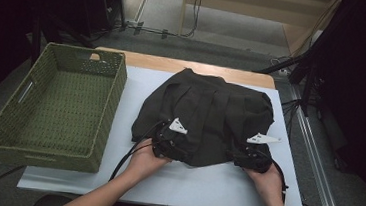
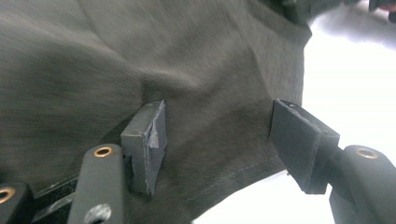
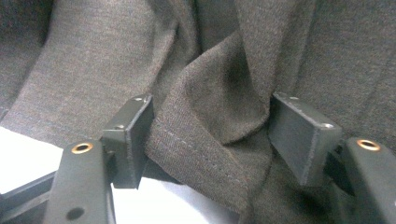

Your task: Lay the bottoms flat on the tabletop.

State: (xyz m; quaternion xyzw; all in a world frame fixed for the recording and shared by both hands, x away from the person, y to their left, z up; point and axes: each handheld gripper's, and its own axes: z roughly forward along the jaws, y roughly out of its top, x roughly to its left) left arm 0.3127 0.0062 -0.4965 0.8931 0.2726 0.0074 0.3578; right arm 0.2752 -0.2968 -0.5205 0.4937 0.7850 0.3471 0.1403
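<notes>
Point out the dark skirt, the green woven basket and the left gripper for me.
dark skirt [image 1: 210, 110], high view, middle of its pleated cloth.
green woven basket [image 1: 108, 106], high view, its right wall.
left gripper [image 2: 219, 140], left gripper view, midway between its fingertips, over the hem.

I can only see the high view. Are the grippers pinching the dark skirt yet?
Observer: Not the left gripper. In the left gripper view its jaws stand apart with the skirt hem lying between them.
Operator: And the other one?
Observer: In the right gripper view a bunched fold of the skirt sits between the right gripper jaws, and both pads look to touch it; I cannot tell if they squeeze.
Operator: Can you see stitches?
Observer: Yes, a stitched hem line runs along the fold's edge there.
</notes>
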